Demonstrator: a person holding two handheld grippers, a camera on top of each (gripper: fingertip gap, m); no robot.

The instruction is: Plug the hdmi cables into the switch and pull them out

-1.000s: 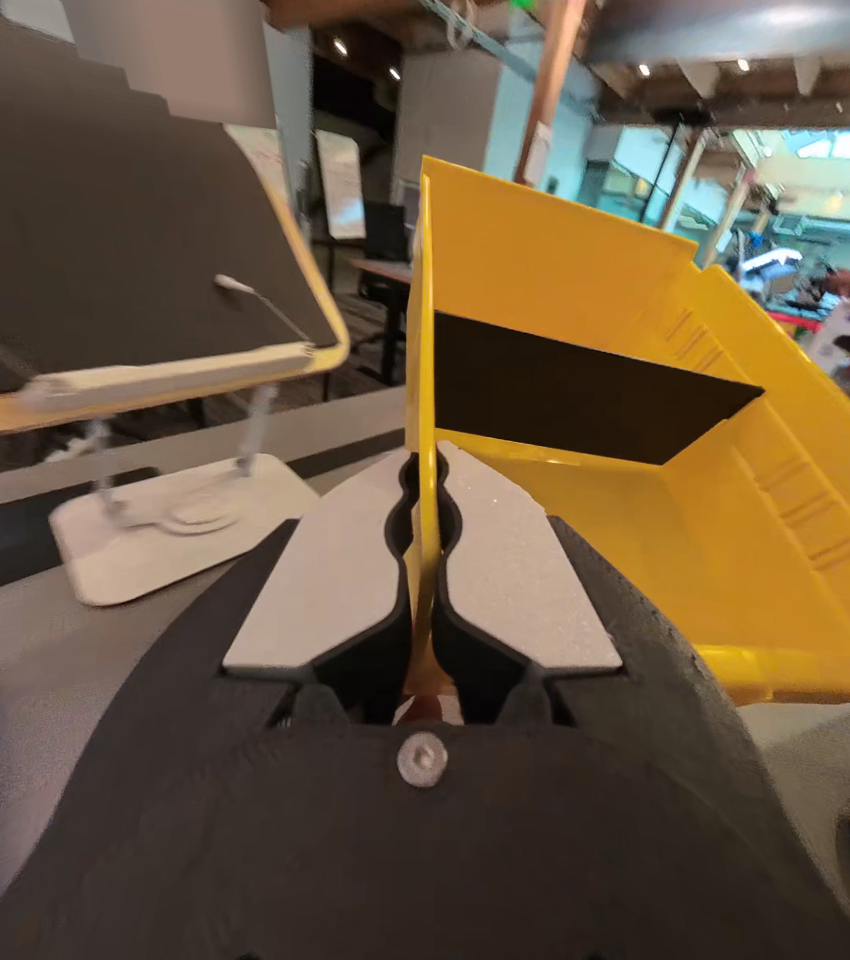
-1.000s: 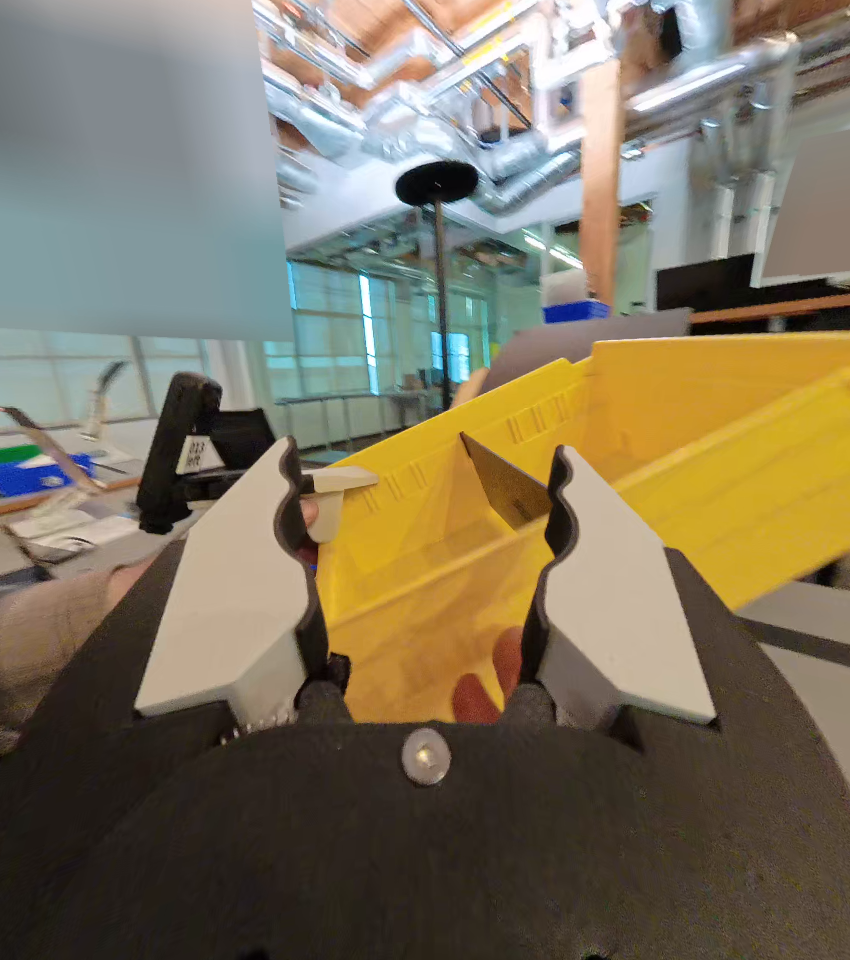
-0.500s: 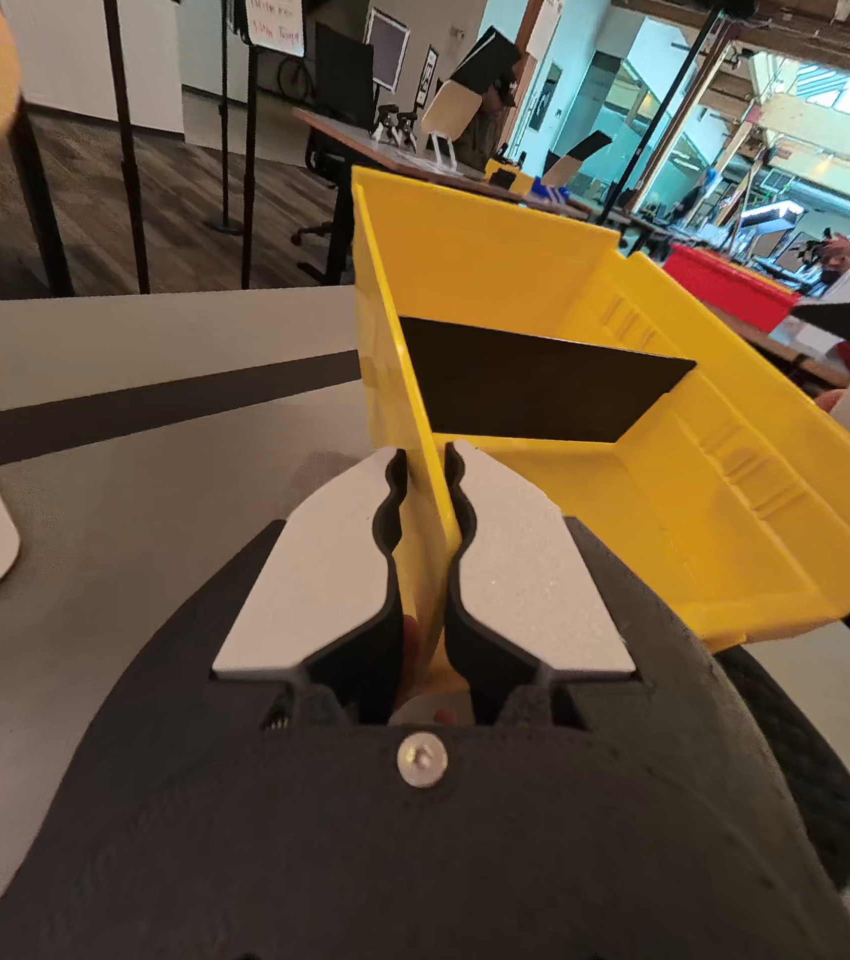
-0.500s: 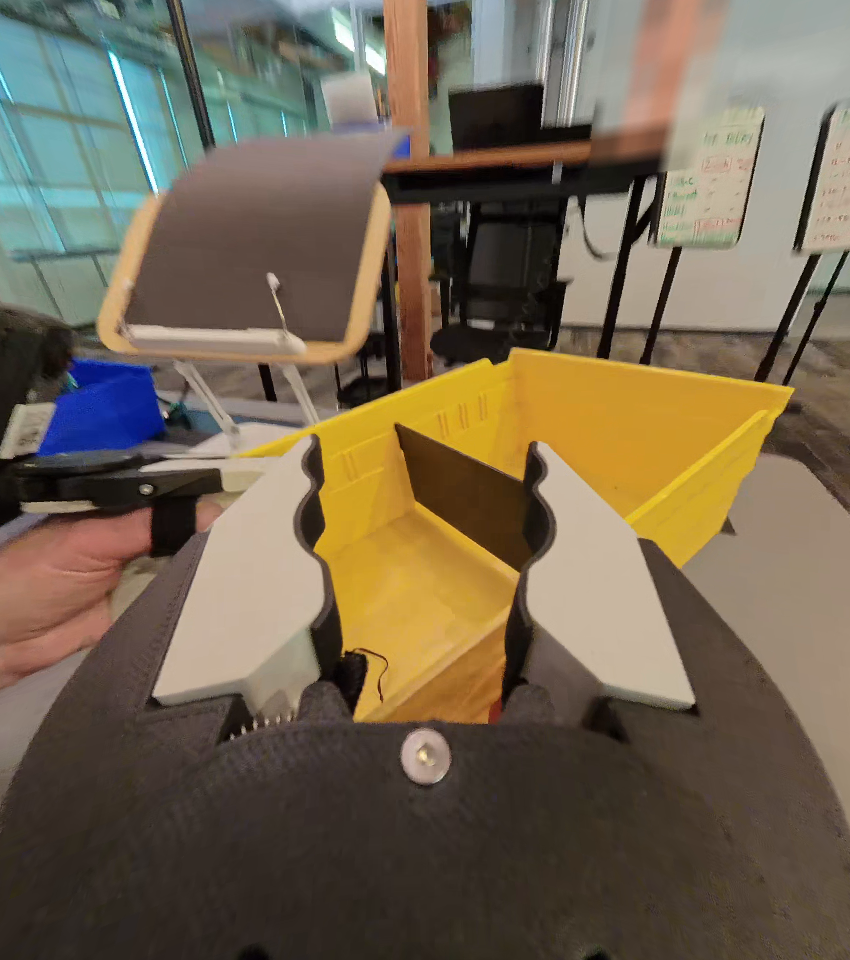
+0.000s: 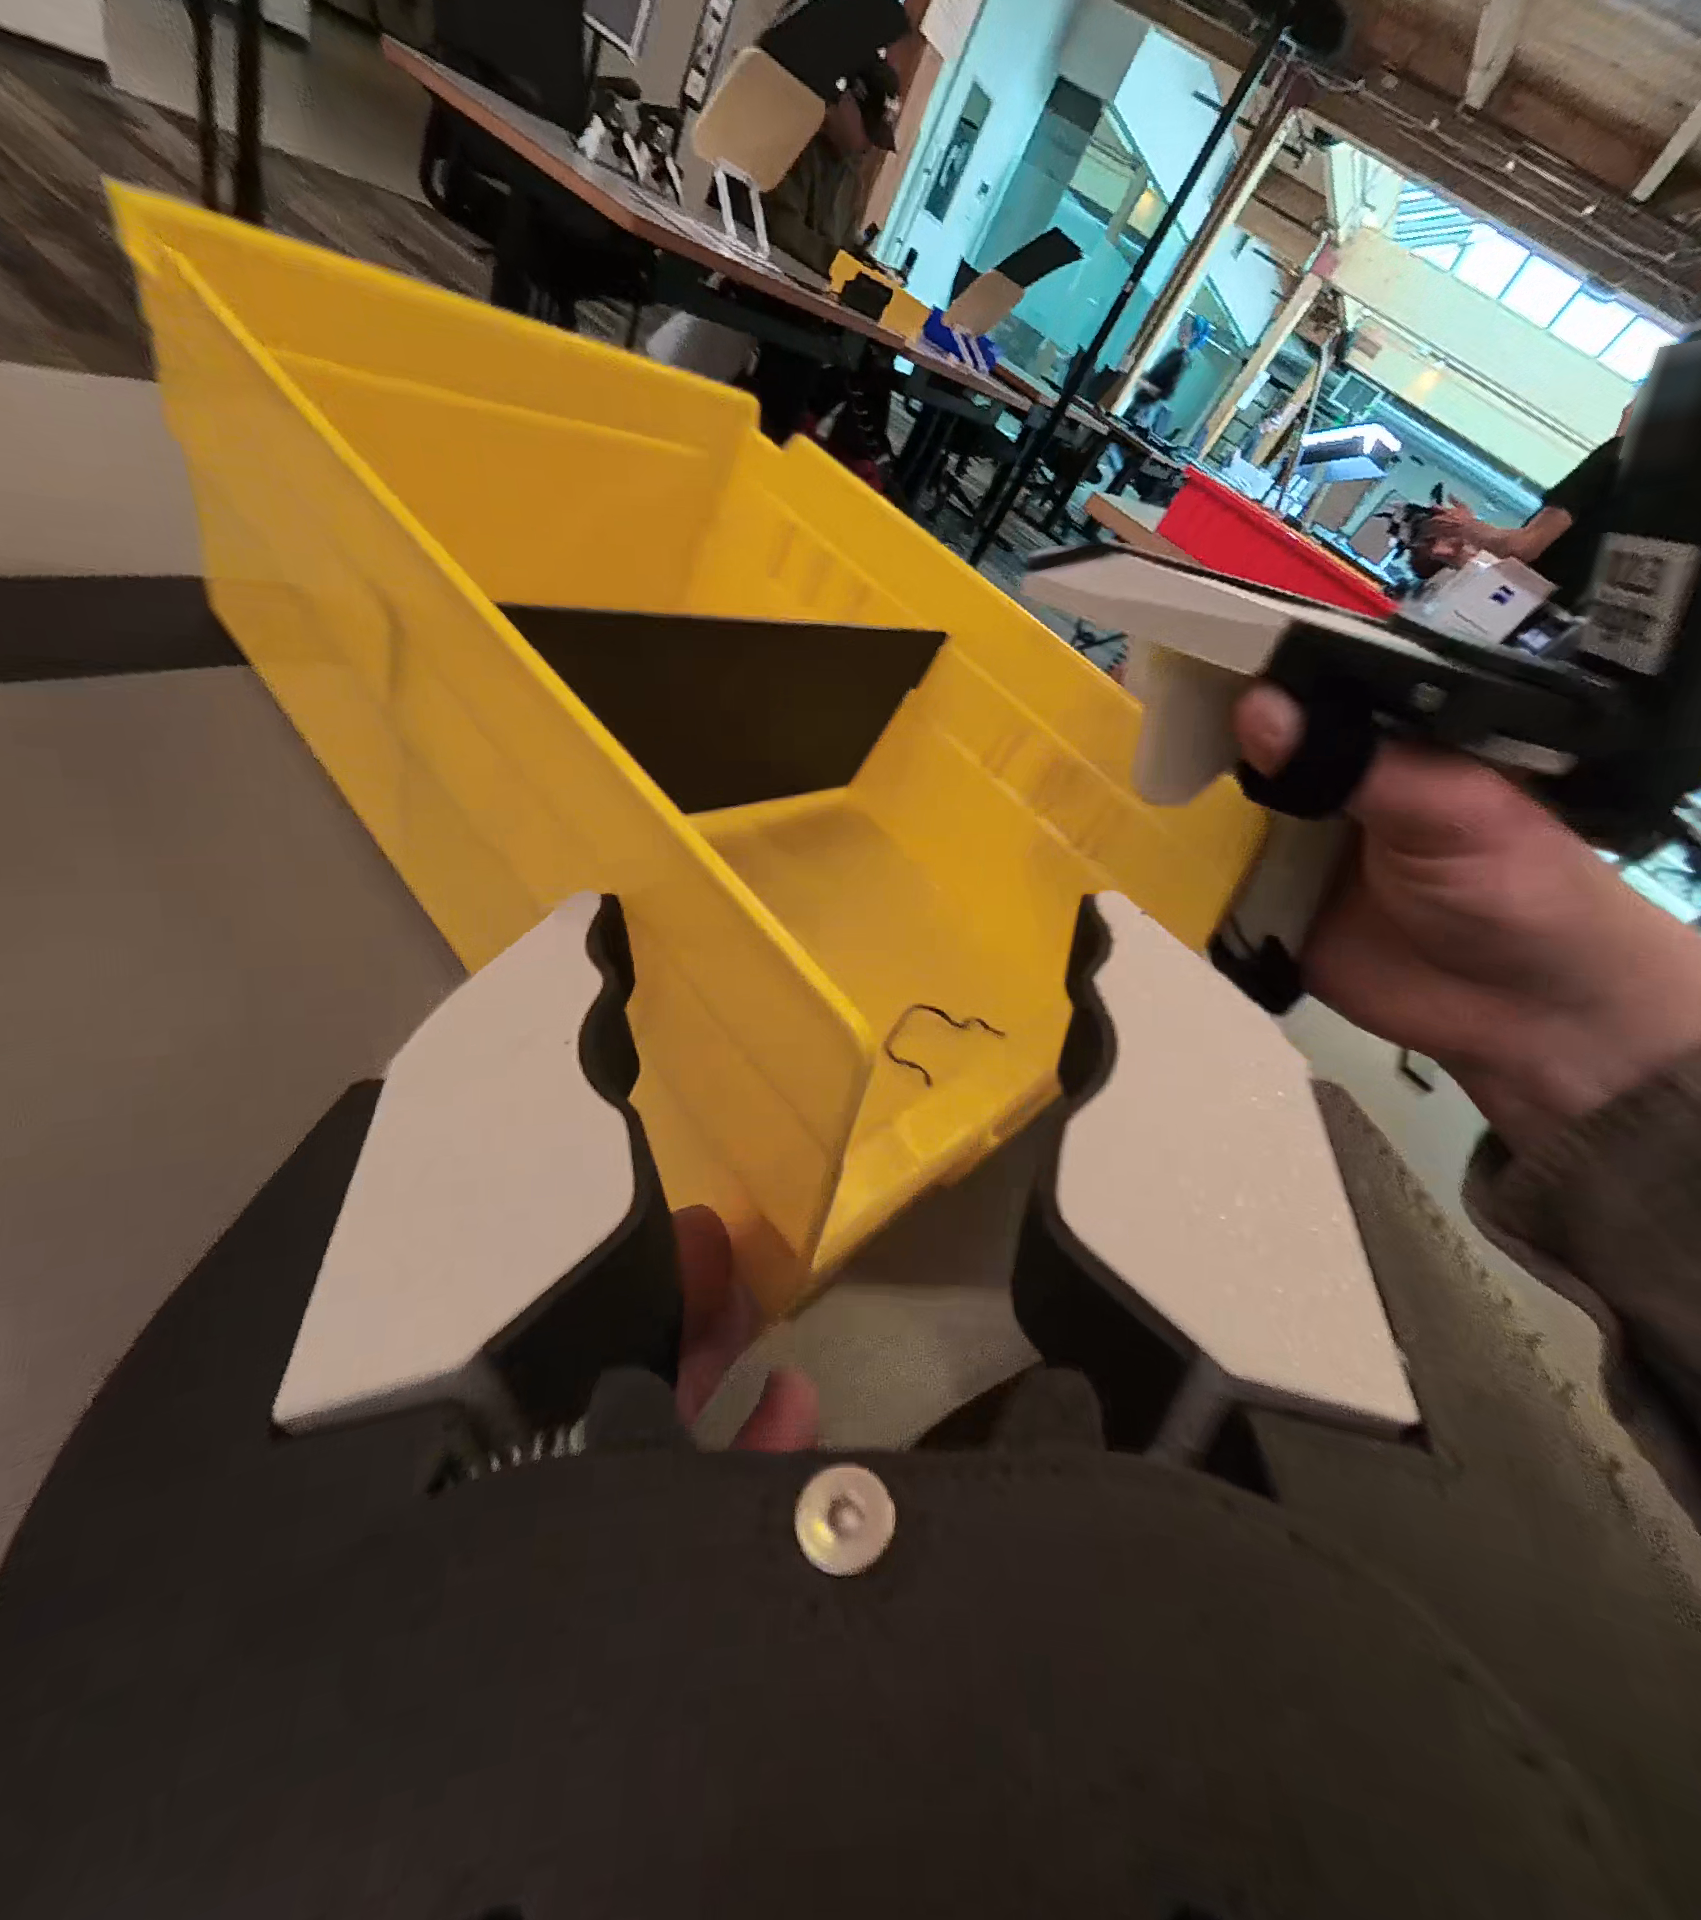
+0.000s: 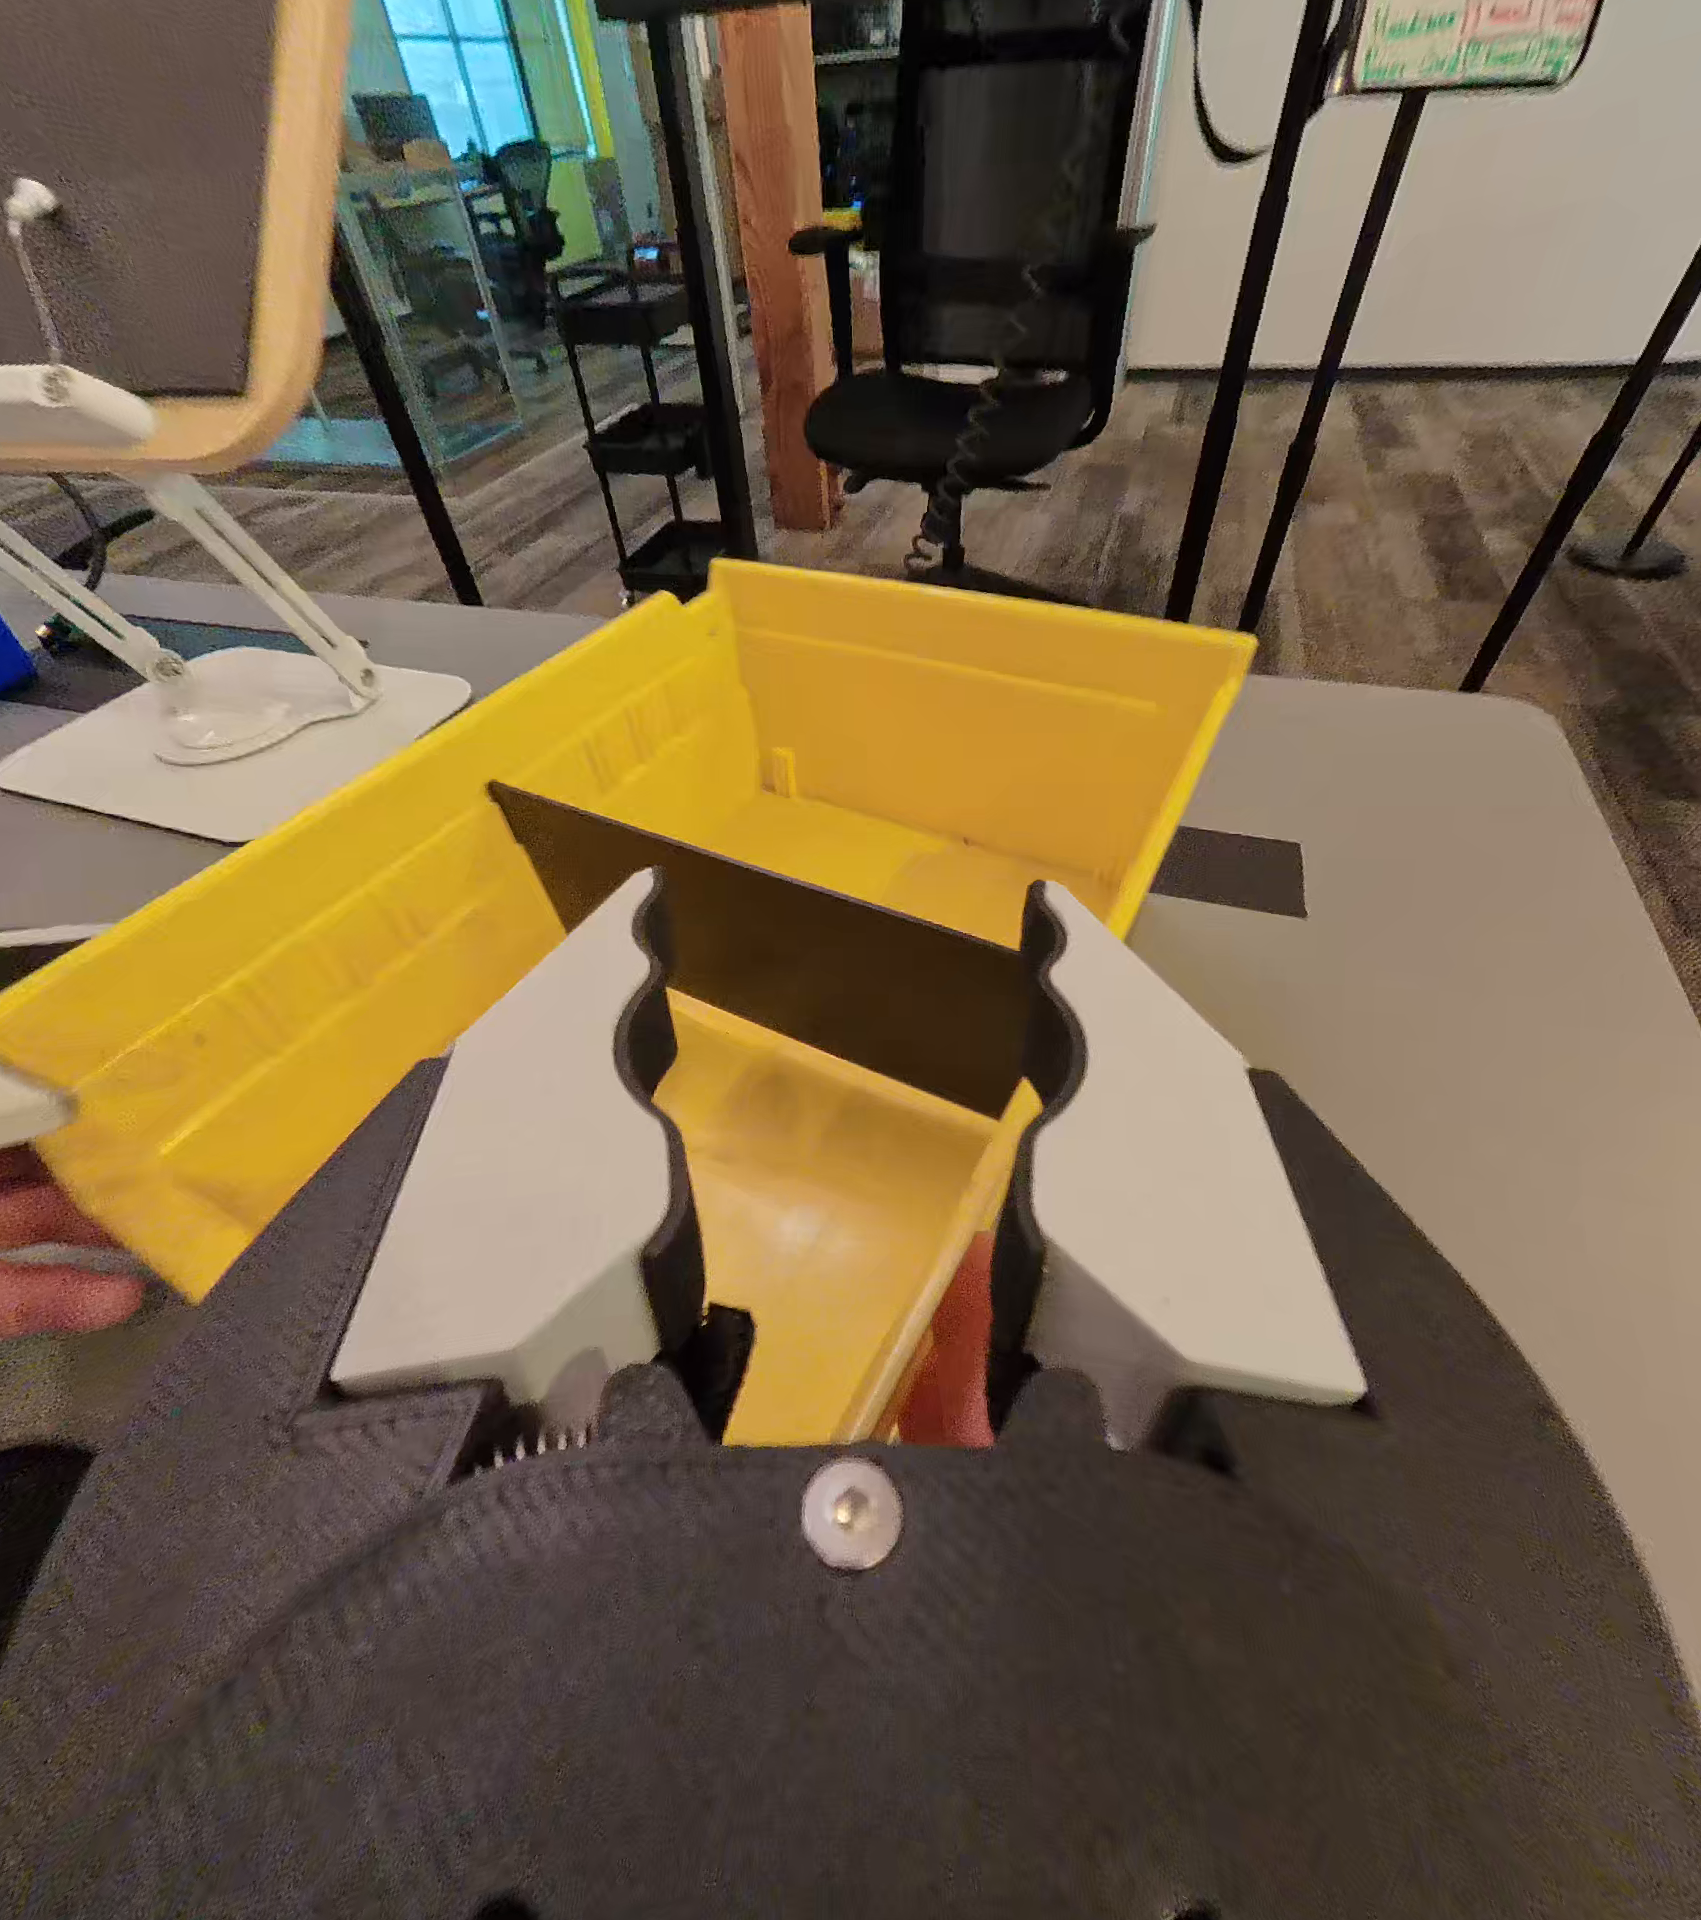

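Centrally, a yellow bin (image 6: 306,997) with a black divider (image 6: 825,966) rests on the grey tabletop (image 6: 1448,987); left gripper (image 5: 846,987) and right gripper (image 6: 846,966) jaws both released, straddling the bin's near corners.

Grey table (image 6: 1428,997), yellow bin (image 6: 971,707) seemingly resting on it, white stand base (image 6: 233,748), dark strip (image 6: 1230,873)

Left wrist view looked forward along its fingers, close over the yellow bin's (image 5: 534,665) near corner, facing toward 1 o'clock. Right wrist view sat close above the bin's (image 6: 929,727) opposite side, angled down. Both shared the bin and its black divider (image 5: 721,707) (image 6: 825,966).
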